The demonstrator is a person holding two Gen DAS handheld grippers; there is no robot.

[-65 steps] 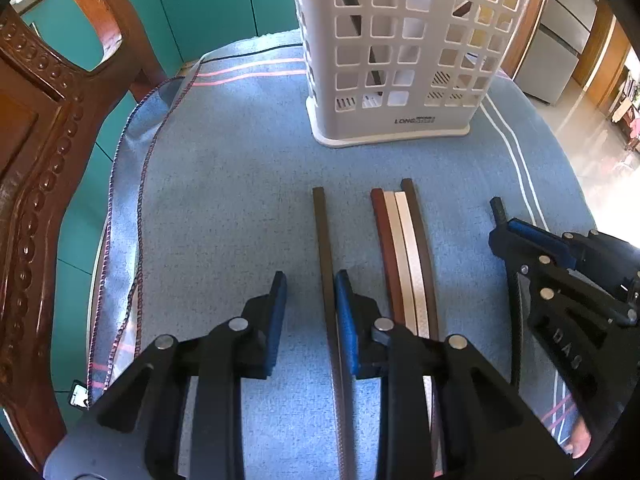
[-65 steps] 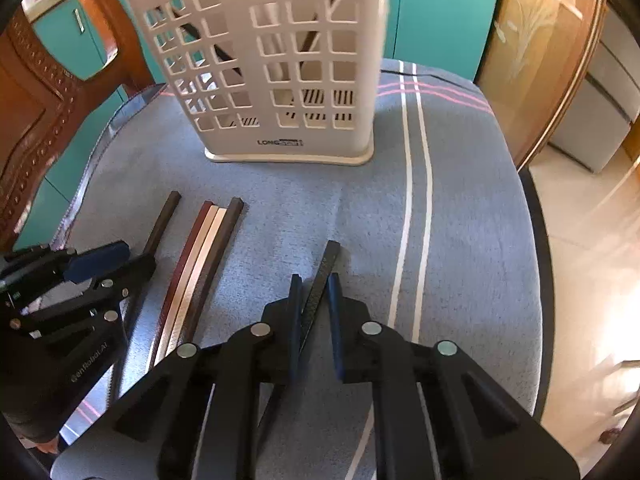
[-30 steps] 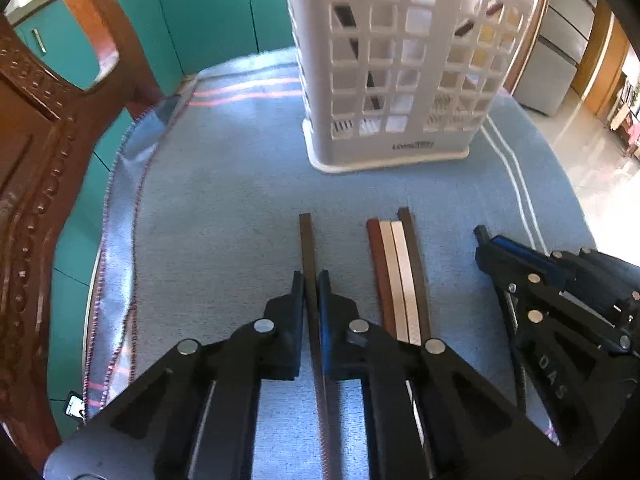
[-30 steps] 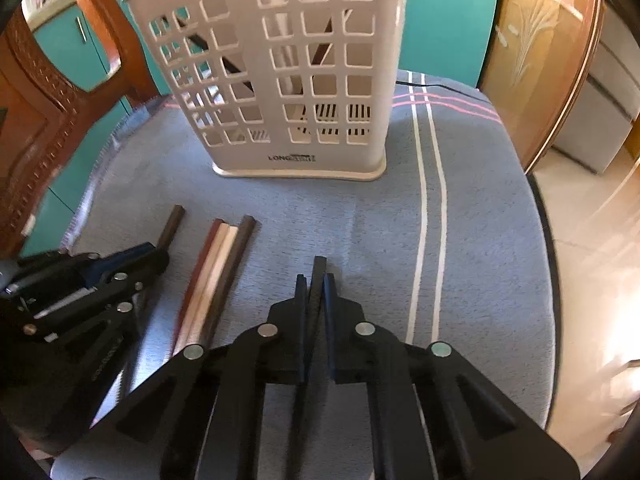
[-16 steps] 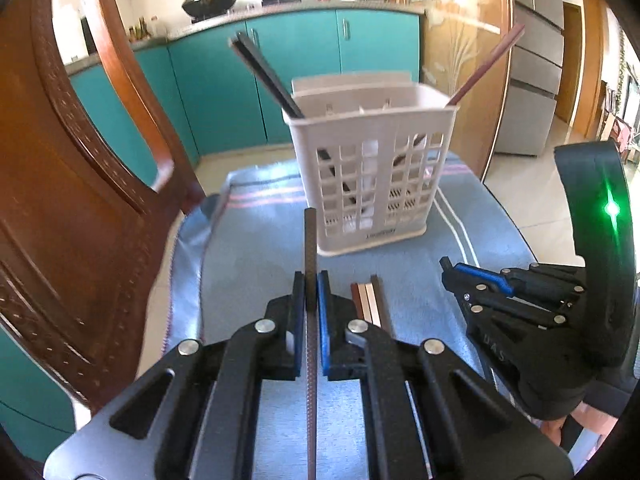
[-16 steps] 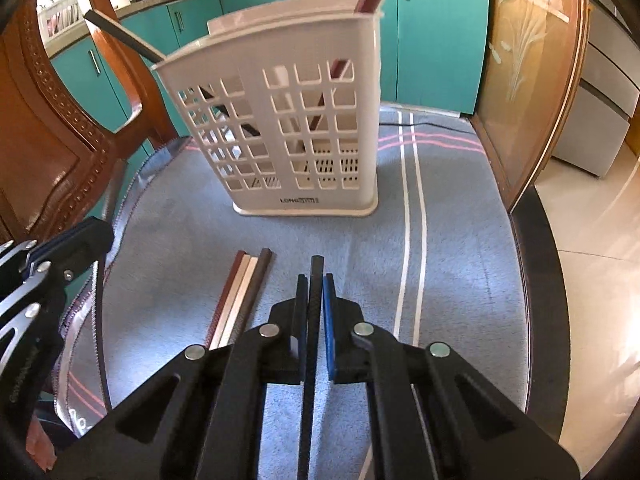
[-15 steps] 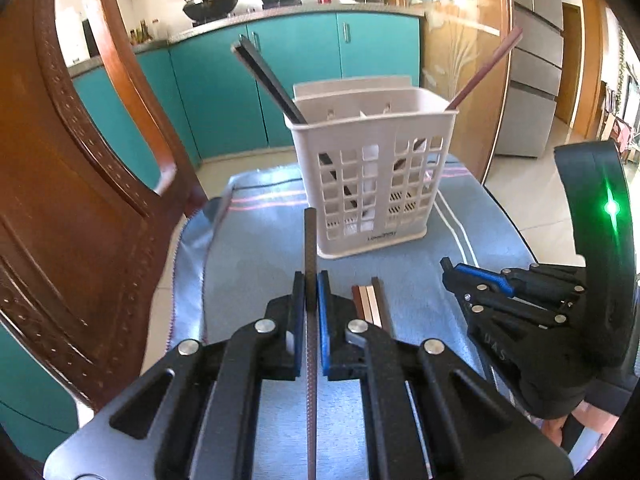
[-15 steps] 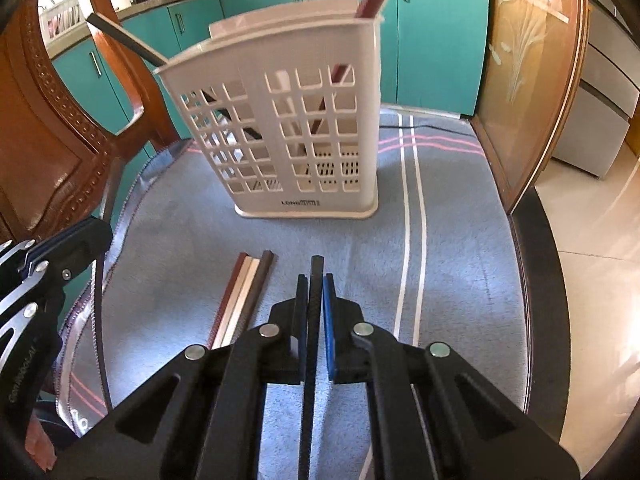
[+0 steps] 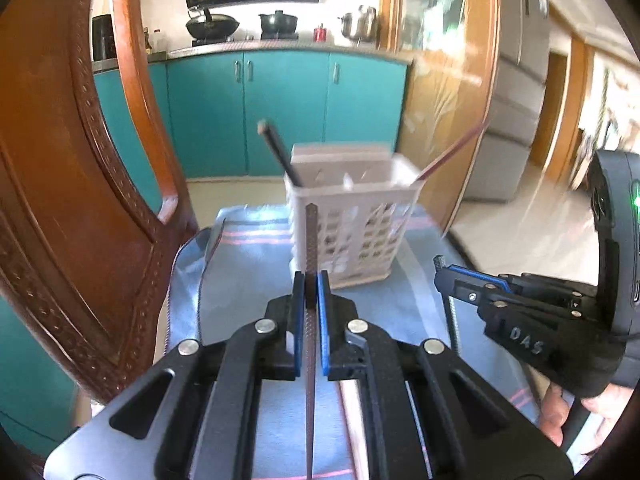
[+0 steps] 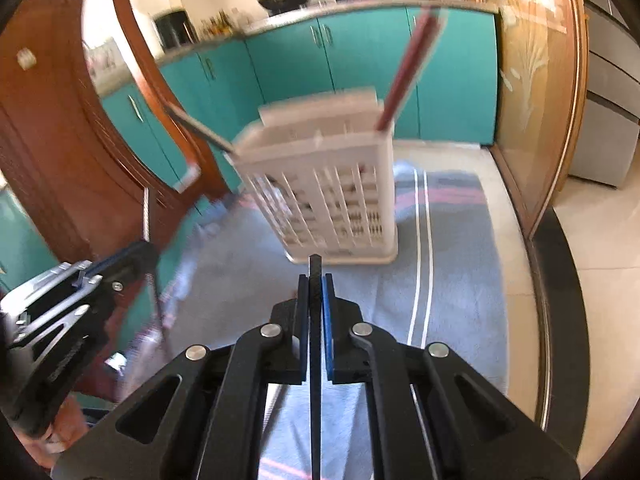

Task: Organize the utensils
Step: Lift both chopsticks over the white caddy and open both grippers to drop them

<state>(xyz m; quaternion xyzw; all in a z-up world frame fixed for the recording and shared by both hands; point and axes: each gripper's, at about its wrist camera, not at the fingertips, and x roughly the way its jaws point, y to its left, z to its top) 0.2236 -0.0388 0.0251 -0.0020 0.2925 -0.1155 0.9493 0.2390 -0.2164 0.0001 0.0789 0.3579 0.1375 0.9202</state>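
Chopsticks are being gripped, one by each tool, above a table draped in a blue-grey cloth (image 9: pixel 248 280). Nearest the left wrist camera, the left gripper (image 9: pixel 311 292) is clamping a brown textured chopstick (image 9: pixel 311 240) between its blue-lined fingers (image 9: pixel 297 320); the stick is running lengthwise along the fingers, its blunt end projecting past the tips and overlapping the basket in this view. Nearest the right wrist camera, the right gripper (image 10: pixel 316 292) is likewise pinching a black chopstick (image 10: pixel 315 268), whose square end is sticking out just beyond the tips. Each tool is appearing in the other's view: the right gripper (image 9: pixel 444 276) is showing at the right edge of the left view, with its stick passing down through its tips, and the left gripper (image 10: pixel 136 252) is showing at the lower left of the right view, blurred. Below the left tool, a pale chopstick (image 9: pixel 354 408) is lying on the cloth, mostly hidden by the gripper body. Farther out, a white lattice basket (image 9: pixel 352 236) is standing upright on the cloth, well apart from both tools. Inside it, a dark chopstick (image 9: pixel 278 152) is leaning to the left and a reddish chopstick (image 10: pixel 404 72) is leaning to the right. A carved wooden chair back (image 9: pixel 80 184) is rising at the left. Beyond, teal cabinets (image 9: pixel 280 108) are lining the far wall beneath a counter carrying pots (image 9: pixel 278 22).
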